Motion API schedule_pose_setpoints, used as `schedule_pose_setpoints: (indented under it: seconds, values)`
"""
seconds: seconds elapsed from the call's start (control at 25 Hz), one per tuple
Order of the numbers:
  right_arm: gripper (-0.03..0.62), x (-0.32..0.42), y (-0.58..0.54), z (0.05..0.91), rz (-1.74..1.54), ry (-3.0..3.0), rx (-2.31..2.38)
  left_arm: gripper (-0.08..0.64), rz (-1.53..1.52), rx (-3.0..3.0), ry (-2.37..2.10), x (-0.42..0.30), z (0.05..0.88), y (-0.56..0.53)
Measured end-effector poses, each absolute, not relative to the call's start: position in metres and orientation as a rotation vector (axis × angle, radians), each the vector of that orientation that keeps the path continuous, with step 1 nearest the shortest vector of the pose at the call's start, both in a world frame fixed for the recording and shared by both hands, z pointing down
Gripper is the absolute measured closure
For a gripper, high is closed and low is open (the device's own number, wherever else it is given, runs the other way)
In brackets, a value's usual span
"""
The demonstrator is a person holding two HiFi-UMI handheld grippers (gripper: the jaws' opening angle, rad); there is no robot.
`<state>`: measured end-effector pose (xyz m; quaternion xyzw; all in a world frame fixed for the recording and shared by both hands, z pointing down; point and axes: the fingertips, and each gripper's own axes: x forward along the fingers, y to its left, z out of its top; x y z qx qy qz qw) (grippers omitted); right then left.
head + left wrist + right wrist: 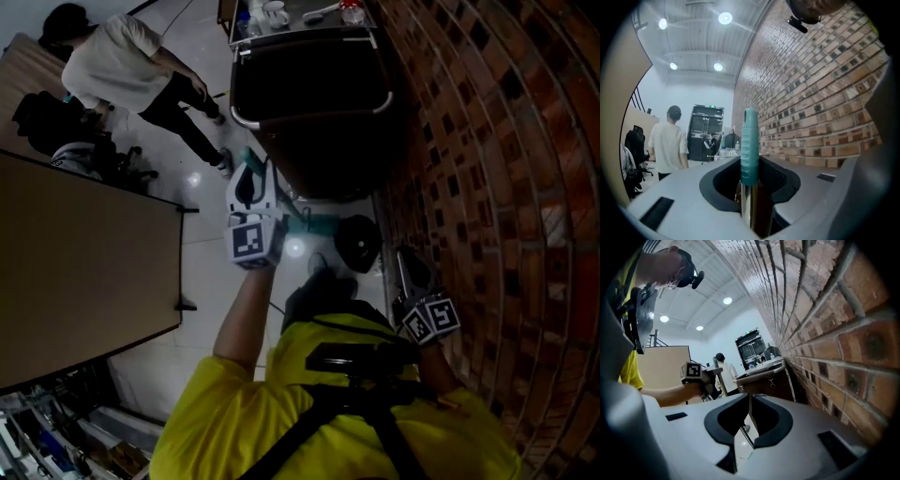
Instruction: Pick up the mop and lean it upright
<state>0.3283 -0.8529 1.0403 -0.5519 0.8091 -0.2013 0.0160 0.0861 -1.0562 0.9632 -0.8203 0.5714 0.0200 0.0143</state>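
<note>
The mop's teal handle grip stands upright between the jaws of my left gripper, which is shut on the metal shaft just below the grip. From the head view, the left gripper is held out over the tiled floor, and the teal handle tip shows just beyond it. My right gripper hangs lower, close to the brick wall. In the right gripper view its jaws meet with nothing between them. The mop's head is not clearly visible.
A brick wall runs along the right. A dark cart carrying cups stands ahead against it. A brown table fills the left. A person in a white shirt stands at the far left. A dark round object lies on the floor.
</note>
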Motion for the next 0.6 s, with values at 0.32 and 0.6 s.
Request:
schedule_pose_setpoints:
  seconds: [0.32, 0.6]
  values:
    - [0.565, 0.32, -0.874, 1.06, -0.671, 2.537, -1.766, 0.448, -0.342, -2.741, 1.805, 0.122, 1.139, -1.116]
    - [0.565, 0.313, -0.886, 1.082, -0.752, 2.547, -1.806, 0.448, -0.369, -2.807, 1.797, 0.137, 1.188, -1.175]
